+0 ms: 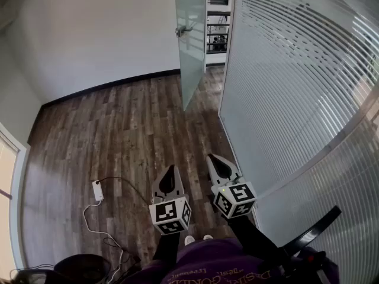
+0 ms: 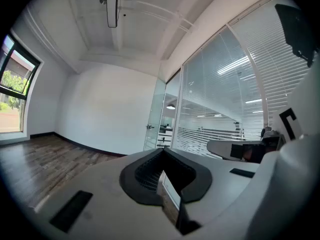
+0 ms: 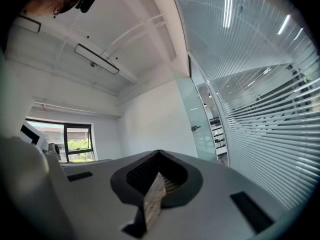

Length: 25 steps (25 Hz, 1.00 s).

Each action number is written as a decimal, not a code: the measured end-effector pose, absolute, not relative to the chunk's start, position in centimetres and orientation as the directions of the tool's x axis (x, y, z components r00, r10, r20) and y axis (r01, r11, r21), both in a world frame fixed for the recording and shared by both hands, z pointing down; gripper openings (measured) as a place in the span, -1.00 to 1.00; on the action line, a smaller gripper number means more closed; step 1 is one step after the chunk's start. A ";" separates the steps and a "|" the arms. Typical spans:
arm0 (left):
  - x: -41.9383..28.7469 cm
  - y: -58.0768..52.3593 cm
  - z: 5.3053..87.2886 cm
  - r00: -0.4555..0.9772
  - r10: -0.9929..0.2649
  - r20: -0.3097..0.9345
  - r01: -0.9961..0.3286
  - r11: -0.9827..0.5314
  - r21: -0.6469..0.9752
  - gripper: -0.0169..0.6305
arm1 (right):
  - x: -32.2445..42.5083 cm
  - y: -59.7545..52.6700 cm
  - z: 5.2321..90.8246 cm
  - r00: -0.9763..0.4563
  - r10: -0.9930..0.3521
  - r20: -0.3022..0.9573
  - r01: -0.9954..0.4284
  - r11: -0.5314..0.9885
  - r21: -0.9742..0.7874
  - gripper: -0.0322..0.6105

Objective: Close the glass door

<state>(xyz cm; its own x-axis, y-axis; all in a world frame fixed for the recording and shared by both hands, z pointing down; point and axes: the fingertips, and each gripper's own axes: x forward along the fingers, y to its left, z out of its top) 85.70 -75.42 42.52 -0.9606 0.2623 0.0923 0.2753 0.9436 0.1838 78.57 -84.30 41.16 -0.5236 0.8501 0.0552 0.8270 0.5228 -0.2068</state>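
Observation:
The frosted glass door point(image 1: 190, 40) stands ajar at the far end of the room, swung inward, with a metal handle point(image 1: 180, 32) on its left edge. Both grippers are held level, well short of it. My left gripper point(image 1: 170, 171) is shut with nothing in it, and my right gripper point(image 1: 213, 158) beside it is also shut and empty. In the left gripper view the door point(image 2: 153, 119) shows far ahead past the closed jaw tips point(image 2: 162, 150). The right gripper view has the door point(image 3: 197, 119) and its handle point(image 3: 195, 128) beyond the closed tips point(image 3: 159, 153).
A striped glass wall point(image 1: 296, 87) runs along the right, up to the doorway. A white charger point(image 1: 98, 190) and its cable lie on the wood floor point(image 1: 118, 129) at the left. A white wall closes the back, and a window point(image 3: 77, 144) is on the left side.

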 end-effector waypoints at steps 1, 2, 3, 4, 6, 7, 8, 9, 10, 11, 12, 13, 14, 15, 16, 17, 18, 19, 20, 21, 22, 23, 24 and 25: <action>85.7 -75.3 42.5 -0.961 0.261 0.092 0.274 0.944 0.184 -0.94 | 78.6 -84.2 41.1 -0.524 0.850 0.054 0.827 0.523 -0.208 -0.91; 85.8 -75.2 42.5 -0.961 0.260 0.092 0.273 0.944 0.184 -0.94 | 78.7 -84.0 41.1 -0.524 0.850 0.053 0.827 0.523 -0.209 -0.91; 85.9 -75.1 42.5 -0.961 0.260 0.092 0.273 0.944 0.184 -0.94 | 78.8 -83.9 41.0 -0.524 0.850 0.053 0.826 0.523 -0.209 -0.91; 85.9 -75.0 42.4 -0.961 0.260 0.093 0.273 0.944 0.184 -0.94 | 78.9 -83.8 40.8 -0.524 0.850 0.053 0.826 0.523 -0.209 -0.91; 86.1 -74.9 42.1 -0.961 0.262 0.094 0.275 0.944 0.185 -0.94 | 79.0 -83.7 40.6 -0.522 0.851 0.053 0.828 0.521 -0.208 -0.91; 86.1 -74.9 42.1 -0.960 0.263 0.094 0.276 0.943 0.184 -0.94 | 79.1 -83.7 40.5 -0.521 0.852 0.052 0.829 0.519 -0.207 -0.91; 86.1 -74.9 42.1 -0.960 0.263 0.095 0.276 0.943 0.184 -0.94 | 79.1 -83.7 40.5 -0.520 0.853 0.051 0.830 0.518 -0.206 -0.91; 86.2 -75.0 42.1 -0.960 0.263 0.095 0.277 0.943 0.183 -0.94 | 79.1 -83.7 40.5 -0.518 0.854 0.051 0.831 0.517 -0.206 -0.91; 86.2 -75.0 42.0 -0.960 0.263 0.097 0.277 0.943 0.183 -0.94 | 79.1 -83.7 40.4 -0.516 0.855 0.052 0.832 0.515 -0.205 -0.91; 86.2 -75.1 41.8 -0.959 0.265 0.099 0.279 0.942 0.184 -0.94 | 79.2 -83.8 40.3 -0.514 0.856 0.053 0.834 0.513 -0.205 -0.91; 86.3 -75.1 41.7 -0.958 0.267 0.101 0.282 0.941 0.186 -0.94 | 79.2 -83.8 40.2 -0.511 0.858 0.056 0.835 0.511 -0.205 -0.91; 86.4 -75.0 41.8 -0.957 0.270 0.104 0.285 0.940 0.188 -0.94 | 79.3 -83.7 40.2 -0.510 0.858 0.058 0.835 0.510 -0.206 -0.91; 86.6 -74.9 42.1 -0.956 0.272 0.107 0.288 0.939 0.190 -0.94 | 79.4 -83.6 40.4 -0.510 0.858 0.062 0.834 0.511 -0.209 -0.91; 86.9 -74.6 42.5 -0.956 0.274 0.109 0.290 0.938 0.190 -0.94 | 79.6 -83.4 40.9 -0.512 0.856 0.067 0.831 0.514 -0.213 -0.91; 87.1 -74.3 43.0 -0.955 0.275 0.111 0.292 0.937 0.189 -0.94 | 79.8 -83.2 41.3 -0.515 0.854 0.071 0.828 0.517 -0.216 -0.91; 87.4 -74.1 43.4 -0.954 0.278 0.113 0.295 0.937 0.188 -0.94 | 80.0 -82.9 41.8 -0.516 0.853 0.074 0.826 0.519 -0.218 -0.91; 87.6 -73.9 43.6 -0.953 0.280 0.116 0.297 0.936 0.187 -0.94 | 80.1 -82.8 42.0 -0.517 0.853 0.078 0.825 0.520 -0.220 -0.91; 87.8 -73.7 43.5 -0.952 0.281 0.119 0.300 0.936 0.187 -0.94 | 80.2 -82.6 41.9 -0.517 0.852 0.080 0.825 0.521 -0.221 -0.91; 87.9 -73.5 43.4 -0.951 0.283 0.123 0.302 0.935 0.186 -0.94 | 80.3 -82.4 41.7 -0.516 0.852 0.082 0.825 0.521 -0.221 -0.91; 88.1 -73.2 43.1 -0.951 0.283 0.127 0.304 0.934 0.187 -0.94 | 80.4 -82.1 41.3 -0.516 0.852 0.084 0.824 0.521 -0.221 -0.91; 88.3 -72.8 43.0 -0.950 0.283 0.131 0.304 0.934 0.188 -0.94 | 80.6 -81.8 41.0 -0.517 0.852 0.086 0.824 0.522 -0.220 -0.91; 88.6 -72.5 43.0 -0.950 0.282 0.133 0.304 0.933 0.191 -0.94 | 80.7 -81.4 41.0 -0.519 0.850 0.088 0.823 0.525 -0.218 -0.91; 88.7 -72.1 43.4 -0.951 0.281 0.133 0.303 0.933 0.193 -0.94 | 80.8 -81.2 41.2 -0.521 0.849 0.088 0.823 0.527 -0.213 -0.91; 88.7 -71.9 43.8 -0.952 0.278 0.128 0.299 0.934 0.194 -0.94 | 80.8 -81.0 41.6 -0.523 0.848 0.086 0.823 0.529 -0.206 -0.91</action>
<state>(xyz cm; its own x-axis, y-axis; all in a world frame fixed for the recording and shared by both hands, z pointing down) 88.70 -71.91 43.84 -0.9521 0.2778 0.1278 0.2986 0.9344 0.1940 80.81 -81.01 41.61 -0.5234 0.8477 0.0858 0.8233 0.5291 -0.2056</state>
